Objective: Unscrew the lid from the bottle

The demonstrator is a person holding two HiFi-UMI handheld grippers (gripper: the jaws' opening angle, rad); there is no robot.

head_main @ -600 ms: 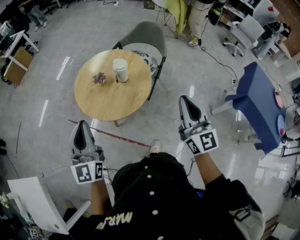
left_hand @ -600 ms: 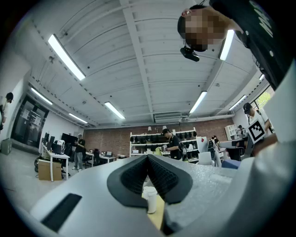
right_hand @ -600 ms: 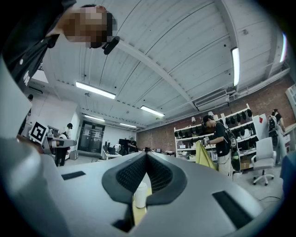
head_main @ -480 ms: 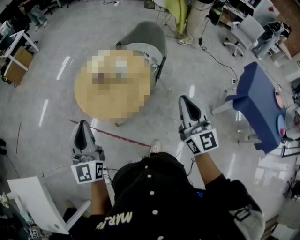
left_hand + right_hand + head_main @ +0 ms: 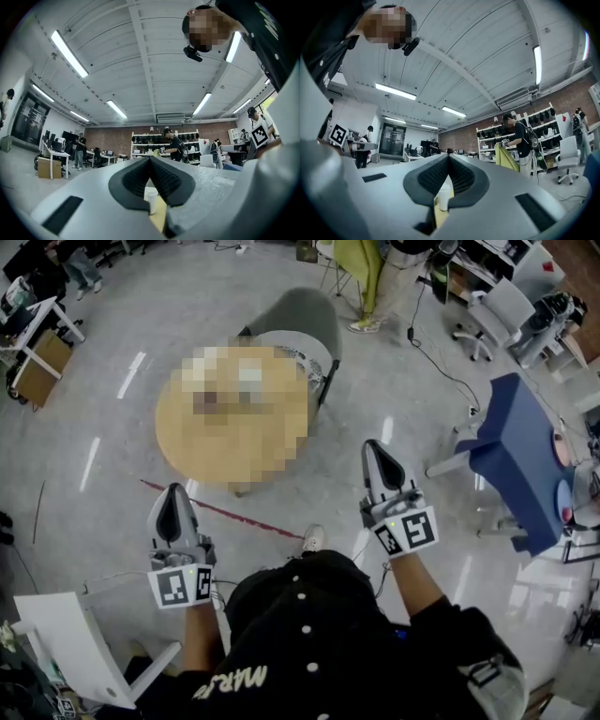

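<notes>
A white bottle with a white lid stands upright on a round wooden table [image 5: 234,442] a few steps ahead. It shows small in the left gripper view [image 5: 151,199] and in the right gripper view [image 5: 444,197], framed under the closed jaws. In the head view the tabletop is blurred and the bottle cannot be made out. My left gripper [image 5: 172,493] is held low at the left and my right gripper [image 5: 373,448] at the right, both well short of the table. Both are shut with nothing between their pads [image 5: 161,180] [image 5: 459,176].
A grey chair [image 5: 300,320] stands behind the table. A blue table [image 5: 511,460] is at the right and a white chair [image 5: 75,652] at the lower left. A red line [image 5: 225,509] crosses the floor before the table. People and shelves are at the far wall.
Both grippers keep the same pose, shut and empty. The head view has shifted slightly, so the table and grippers sit a little lower and further right.
</notes>
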